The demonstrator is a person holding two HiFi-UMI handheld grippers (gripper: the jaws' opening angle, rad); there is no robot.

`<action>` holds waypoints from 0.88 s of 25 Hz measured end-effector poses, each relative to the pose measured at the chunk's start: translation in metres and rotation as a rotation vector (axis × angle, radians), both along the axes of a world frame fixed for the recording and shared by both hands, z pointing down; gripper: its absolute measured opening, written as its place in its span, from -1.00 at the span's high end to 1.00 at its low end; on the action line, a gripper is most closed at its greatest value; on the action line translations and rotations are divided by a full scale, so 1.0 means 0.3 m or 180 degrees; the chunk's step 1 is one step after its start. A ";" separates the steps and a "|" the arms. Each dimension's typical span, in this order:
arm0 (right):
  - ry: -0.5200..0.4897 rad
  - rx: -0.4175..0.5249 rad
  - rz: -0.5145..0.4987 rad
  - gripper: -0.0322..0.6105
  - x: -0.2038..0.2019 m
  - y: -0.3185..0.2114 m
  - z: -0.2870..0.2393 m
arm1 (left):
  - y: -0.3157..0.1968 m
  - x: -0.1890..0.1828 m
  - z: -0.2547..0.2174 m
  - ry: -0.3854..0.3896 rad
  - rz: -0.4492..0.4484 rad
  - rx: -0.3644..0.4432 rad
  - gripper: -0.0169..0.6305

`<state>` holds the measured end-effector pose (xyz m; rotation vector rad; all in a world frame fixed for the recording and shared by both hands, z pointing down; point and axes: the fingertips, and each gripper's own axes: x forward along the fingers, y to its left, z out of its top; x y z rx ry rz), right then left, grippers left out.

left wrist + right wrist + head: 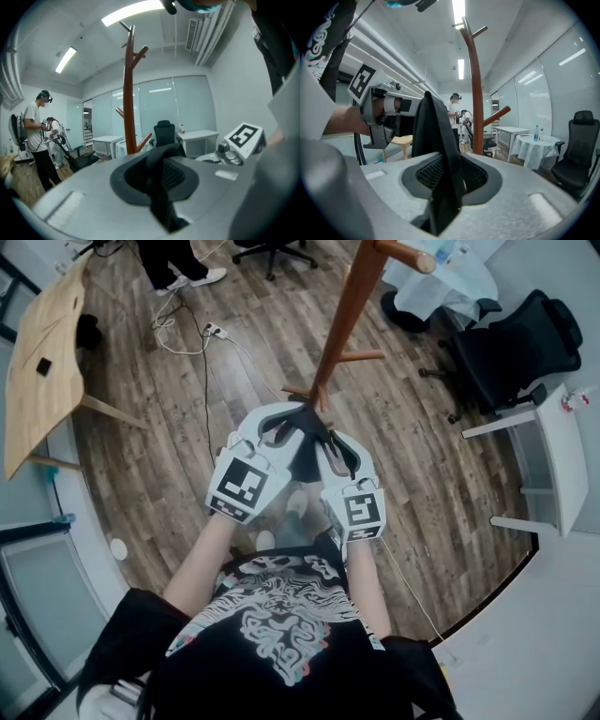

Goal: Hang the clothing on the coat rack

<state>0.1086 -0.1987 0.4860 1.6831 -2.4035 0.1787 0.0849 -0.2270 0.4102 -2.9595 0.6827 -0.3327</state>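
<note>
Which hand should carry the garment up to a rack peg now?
Left. The left tongs are clamped on the black garment, while the right tongs stand apart with cloth loose between them. The coat rack stands straight ahead.

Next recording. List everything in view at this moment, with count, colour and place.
coat rack: one, reddish-brown wood, straight ahead of the tongs
garment: one, black, between the two tongs
wooden table: one, light wood, far left
office chairs: two, black, right side and top edge
round table: one, white cloth, beyond the rack
desk: one, white, right edge
power strip: one, white, on the floor, upper left
bystander: at least one, white top, across the room
T-shirt: one, black with pale print, bottom of the head view
left tongs: one, white, shut on the garment
right tongs: one, white, open, garment hanging between its jaws
</note>
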 end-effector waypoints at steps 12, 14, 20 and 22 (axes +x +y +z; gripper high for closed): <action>0.0176 -0.0004 0.0112 0.89 0.057 -0.023 -0.002 | -0.012 0.021 0.016 -0.0021 0.0011 -0.0037 0.90; 0.0117 0.0038 0.0177 0.89 0.081 -0.025 -0.016 | -0.018 0.022 0.020 -0.0026 0.0008 -0.0050 0.90; 0.0019 0.0231 0.0334 0.89 0.152 -0.035 -0.070 | -0.046 0.031 0.034 -0.0041 -0.0021 -0.0087 0.90; 0.0031 0.0255 0.0358 0.89 0.165 -0.043 -0.079 | -0.055 0.036 0.039 -0.0036 -0.0024 -0.0101 0.90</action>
